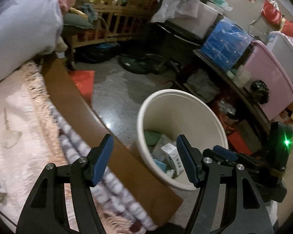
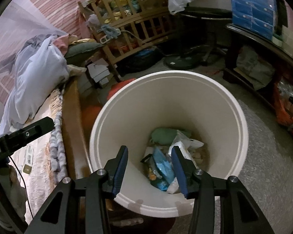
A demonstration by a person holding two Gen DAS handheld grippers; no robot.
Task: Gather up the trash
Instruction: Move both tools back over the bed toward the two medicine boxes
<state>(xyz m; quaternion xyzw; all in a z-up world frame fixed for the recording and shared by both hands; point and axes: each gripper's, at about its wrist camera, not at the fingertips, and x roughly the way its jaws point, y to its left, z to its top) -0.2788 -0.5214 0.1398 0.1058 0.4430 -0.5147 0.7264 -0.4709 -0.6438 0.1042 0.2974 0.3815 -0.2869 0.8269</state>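
A cream round bin (image 2: 220, 105) stands on the floor beside the bed; it also shows in the left wrist view (image 1: 185, 109). Inside lies trash (image 2: 162, 165): a green wad, blue and white wrappers, plastic. My right gripper (image 2: 149, 168) is open and empty, right above the bin's mouth. My left gripper (image 1: 144, 159) is open and empty, above the bed's brown edge (image 1: 78, 101), left of the bin. The right gripper's body (image 1: 263, 159) shows at the right of the left wrist view. A clear plastic scrap (image 1: 9, 136) lies on the bed cover.
A fringed pale blanket (image 1: 29, 117) and a white pillow (image 1: 23, 29) lie on the bed. A wooden crib (image 2: 130, 19) stands behind. A fan base (image 2: 181, 60), dark shelf (image 2: 254, 44), blue box (image 1: 226, 42) and pink bin (image 1: 267, 74) stand at the right.
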